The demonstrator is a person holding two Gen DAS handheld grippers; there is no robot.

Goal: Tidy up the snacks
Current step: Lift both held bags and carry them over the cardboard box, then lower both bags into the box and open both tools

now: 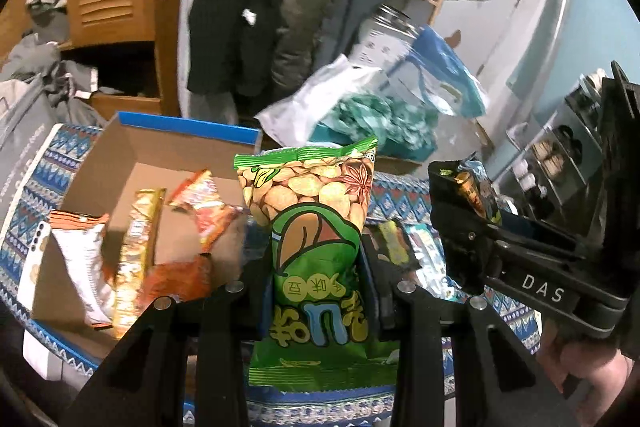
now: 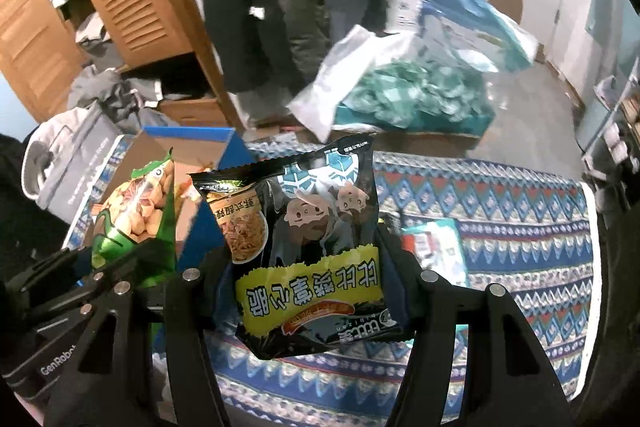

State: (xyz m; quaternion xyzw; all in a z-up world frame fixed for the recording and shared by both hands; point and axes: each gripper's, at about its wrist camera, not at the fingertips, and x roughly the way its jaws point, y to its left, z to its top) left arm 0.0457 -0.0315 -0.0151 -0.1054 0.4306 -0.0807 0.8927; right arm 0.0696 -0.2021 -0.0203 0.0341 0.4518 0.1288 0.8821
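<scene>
2 grippers: left gripper (image 1: 316, 291) w/ 1 green snack bag (image 1: 316, 251), right gripper (image 2: 308, 283) w/ 1 black snack bag (image 2: 308, 247). 1 cardboard box (image 1: 132, 147), left of frame, approx. 4 orange/white packets (image 1: 136, 247) inside. 1 patterned cloth (image 2: 500, 227).

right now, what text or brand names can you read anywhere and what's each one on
"DAS": on the right tongs, on their black body.
"GenRobot", cut off at the frame edge: on the left tongs, on their body.
Green peanut packet: large Chinese characters, upside down.
Black snack packet: Chinese characters on its yellow band, upside down.
Grey bag: print too blurred.
</scene>
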